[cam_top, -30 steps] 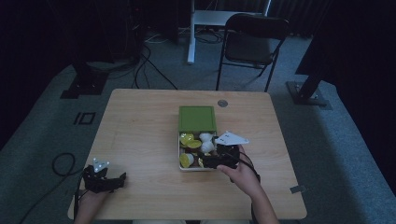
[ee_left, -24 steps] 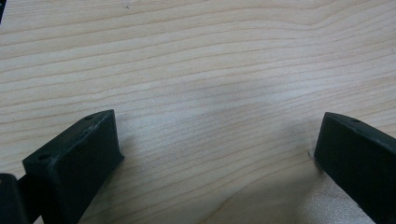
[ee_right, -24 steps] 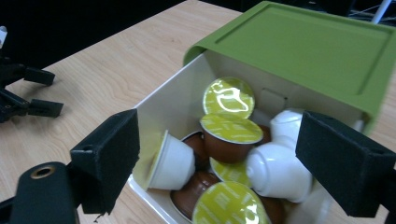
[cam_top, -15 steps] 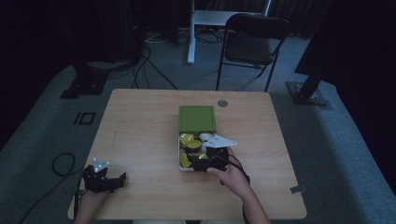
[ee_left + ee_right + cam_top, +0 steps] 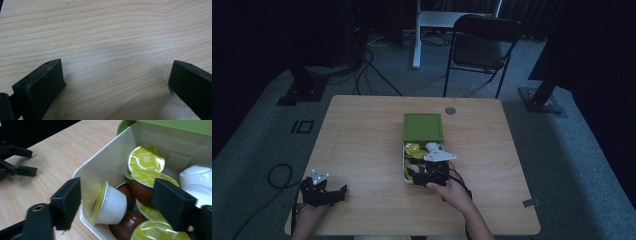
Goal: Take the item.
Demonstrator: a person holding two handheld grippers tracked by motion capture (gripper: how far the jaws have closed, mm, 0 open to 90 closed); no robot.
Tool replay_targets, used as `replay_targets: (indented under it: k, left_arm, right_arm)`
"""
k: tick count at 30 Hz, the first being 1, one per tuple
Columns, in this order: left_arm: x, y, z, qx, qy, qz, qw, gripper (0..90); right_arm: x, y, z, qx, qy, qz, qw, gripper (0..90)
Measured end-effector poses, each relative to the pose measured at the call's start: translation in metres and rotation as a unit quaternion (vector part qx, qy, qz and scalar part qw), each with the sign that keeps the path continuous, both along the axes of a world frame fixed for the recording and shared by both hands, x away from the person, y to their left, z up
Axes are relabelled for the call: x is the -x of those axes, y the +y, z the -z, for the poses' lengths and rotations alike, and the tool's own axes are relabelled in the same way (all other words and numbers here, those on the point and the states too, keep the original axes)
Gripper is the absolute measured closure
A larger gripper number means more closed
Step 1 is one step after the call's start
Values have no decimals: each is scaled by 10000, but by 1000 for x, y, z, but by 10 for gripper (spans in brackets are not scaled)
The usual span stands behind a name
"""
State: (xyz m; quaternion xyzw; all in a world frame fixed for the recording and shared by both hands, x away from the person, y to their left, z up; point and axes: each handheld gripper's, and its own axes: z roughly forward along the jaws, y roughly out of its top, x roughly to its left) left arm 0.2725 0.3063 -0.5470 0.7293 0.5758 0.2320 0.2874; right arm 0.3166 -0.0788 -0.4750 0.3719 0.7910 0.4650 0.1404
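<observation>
- The right gripper hangs over the near end of the white box, at the middle of the wooden table. Its jaws have just been closing but are not yet together.
- In the right gripper view, the right gripper straddles the box's near corner: one jaw is outside the white wall, the other over the capsules inside. A white coffee capsule lies on its side between the jaws, its yellow-green foil lid facing the wall. Neither pad presses on it, so nothing is held.
- Around it lie brown capsules with yellow-green lids, one lid reading "cappuccino", and plain white capsules at the far side.
- The box's green lid stands open behind it, lying back on the table.
- The left gripper rests near the table's front left corner, well apart from the box. In the left gripper view, the left gripper has its jaws wide apart with bare wood between them.
</observation>
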Motion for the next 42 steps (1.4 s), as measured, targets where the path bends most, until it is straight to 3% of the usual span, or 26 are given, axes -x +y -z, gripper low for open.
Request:
replay_targets:
  k: [1,3,10,13,22,27,29,33,42]
  left_arm:
    - [0,0,0,-3,4,5,10000,4]
    - [0,0,0,-4,2,4,10000,4]
    - [0,0,0,-10,6,7,10000,4]
    - [0,0,0,-13,7,10,10000,4]
    - [0,0,0,-12,5,10,10000,4]
    - [0,0,0,-13,6,10,10000,4]
    - [0,0,0,-14,10,10,10000,4]
    - [0,0,0,-13,6,10,10000,4]
    - [0,0,0,-13,7,10,10000,3]
  right_arm:
    - [0,0,0,0,0,0,10000,246]
    - [0,2,3,-53,22,39,10000,331]
    - [0,4,12,-19,105,211,9997,410]
    - [0,6,15,-12,168,167,9997,448]
    - [-1,11,22,38,360,131,9993,463]
    - [-1,13,24,126,353,133,9992,483]
    - [-1,15,27,218,318,157,9991,529]
    - [-1,14,27,166,343,170,9991,546]
    - [0,12,18,217,202,110,9995,560]
